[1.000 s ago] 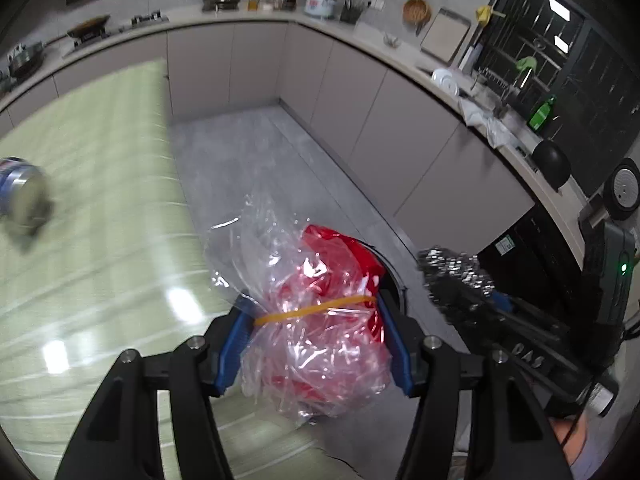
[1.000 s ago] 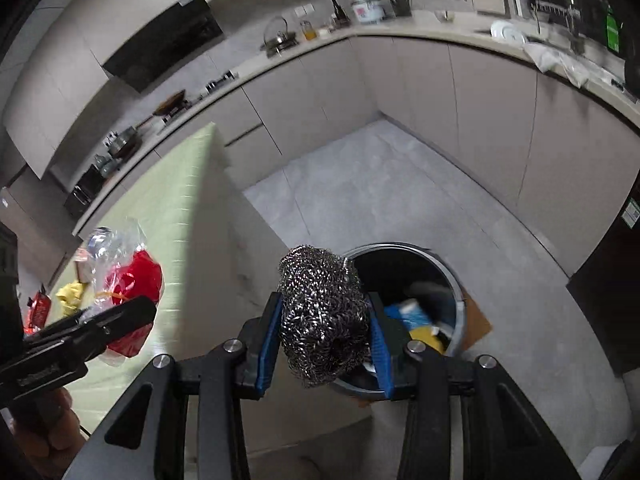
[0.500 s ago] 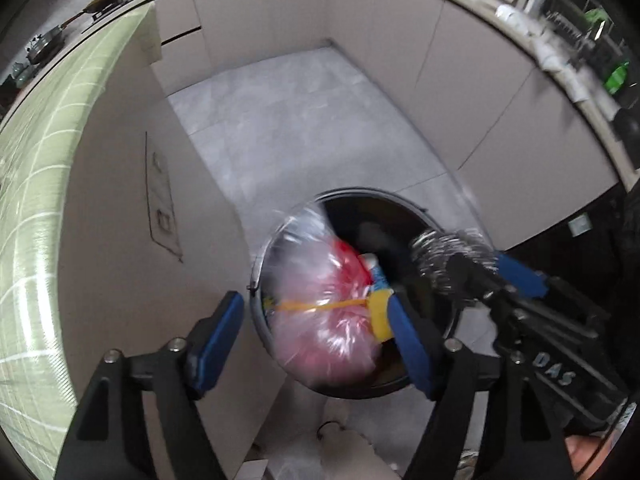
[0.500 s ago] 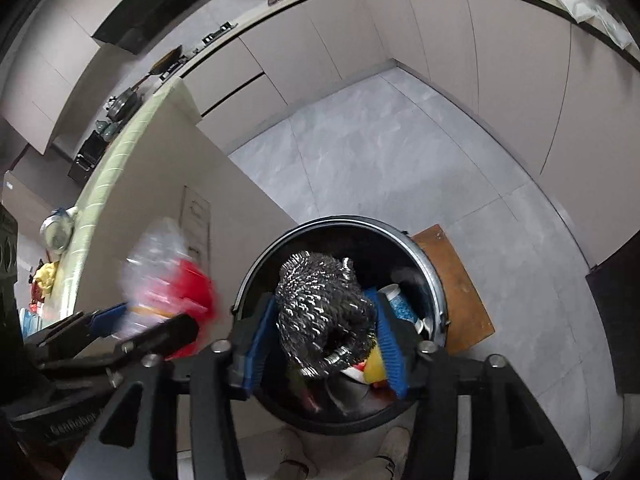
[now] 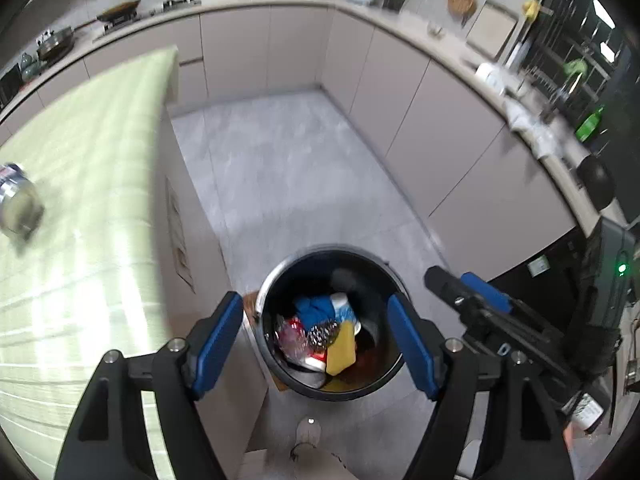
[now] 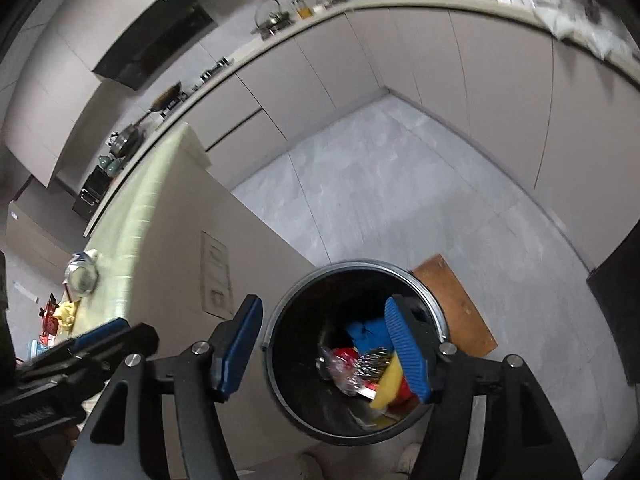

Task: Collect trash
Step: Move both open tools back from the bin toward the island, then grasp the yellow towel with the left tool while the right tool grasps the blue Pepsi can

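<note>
Over the round bin (image 5: 328, 320) on the floor beside the table (image 5: 80, 200), both tools hang empty, left tool (image 5: 316, 340) apart, right tool (image 6: 324, 344) opening, because the bagged trash (image 5: 290, 338) and steel scourer (image 5: 322, 332) lie inside.

Scourer (image 5: 322, 331) in bin (image 5: 280, 280) (beside counter (image 5: 80, 160))

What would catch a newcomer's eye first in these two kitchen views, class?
The round black trash bin on the grey floor, framed between blue-padded fingers, draws the eye first. Inside it lie a clear bag with red contents, a steel wool scourer and blue and yellow scraps. Left of it stands an island with a pale green top.
</note>
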{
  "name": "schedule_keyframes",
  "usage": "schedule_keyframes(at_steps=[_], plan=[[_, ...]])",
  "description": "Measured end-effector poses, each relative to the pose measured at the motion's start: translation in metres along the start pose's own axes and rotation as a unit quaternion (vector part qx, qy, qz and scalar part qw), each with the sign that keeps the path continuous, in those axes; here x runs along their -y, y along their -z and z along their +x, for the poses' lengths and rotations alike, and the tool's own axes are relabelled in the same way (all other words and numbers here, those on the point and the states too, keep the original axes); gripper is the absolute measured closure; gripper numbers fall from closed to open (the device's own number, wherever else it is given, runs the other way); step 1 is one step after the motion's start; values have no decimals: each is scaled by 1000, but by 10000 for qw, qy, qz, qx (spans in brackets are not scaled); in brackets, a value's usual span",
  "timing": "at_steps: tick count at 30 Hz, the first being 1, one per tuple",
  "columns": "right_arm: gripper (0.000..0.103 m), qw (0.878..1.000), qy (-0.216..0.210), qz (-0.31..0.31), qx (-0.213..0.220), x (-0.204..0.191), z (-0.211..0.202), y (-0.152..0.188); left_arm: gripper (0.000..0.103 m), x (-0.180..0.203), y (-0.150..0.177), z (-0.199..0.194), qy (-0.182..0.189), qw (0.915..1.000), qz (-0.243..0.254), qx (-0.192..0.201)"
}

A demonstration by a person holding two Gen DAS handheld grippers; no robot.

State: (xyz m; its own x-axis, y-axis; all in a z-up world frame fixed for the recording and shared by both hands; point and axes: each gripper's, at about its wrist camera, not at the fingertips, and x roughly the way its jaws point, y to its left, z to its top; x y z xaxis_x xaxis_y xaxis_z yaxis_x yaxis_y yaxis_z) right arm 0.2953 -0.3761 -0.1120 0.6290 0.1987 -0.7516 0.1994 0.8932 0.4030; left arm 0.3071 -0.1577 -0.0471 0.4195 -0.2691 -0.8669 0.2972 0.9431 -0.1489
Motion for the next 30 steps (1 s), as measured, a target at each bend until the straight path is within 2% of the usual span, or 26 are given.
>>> schedule_keyframes(at_steps=[3, 7, 16, 23, 30], plan=[[37, 9996, -146, -201, 164, -46, -18, -1, 27, -26, 0, -31, 93, 9998, -89, 154], [35, 9978, -361, -515, 225, -117, -24, 8, 27, -91, 5, -59, -37, 9993, -290, 244], [32, 9922, -632, -1066, 93, -270, 15, 49, 27, -273, 41, -97, -905, 9904, -972, 379], [27, 9863, -696, -1498, -24, -347, 47, 75, 27, -372, 54, -113, -1314, 9803, -1397, 469], [18, 9806, -647, -1851, -20, -378, 74, 53, 27, -418, 37, -108, -1444, 9738, -1664, 561]])
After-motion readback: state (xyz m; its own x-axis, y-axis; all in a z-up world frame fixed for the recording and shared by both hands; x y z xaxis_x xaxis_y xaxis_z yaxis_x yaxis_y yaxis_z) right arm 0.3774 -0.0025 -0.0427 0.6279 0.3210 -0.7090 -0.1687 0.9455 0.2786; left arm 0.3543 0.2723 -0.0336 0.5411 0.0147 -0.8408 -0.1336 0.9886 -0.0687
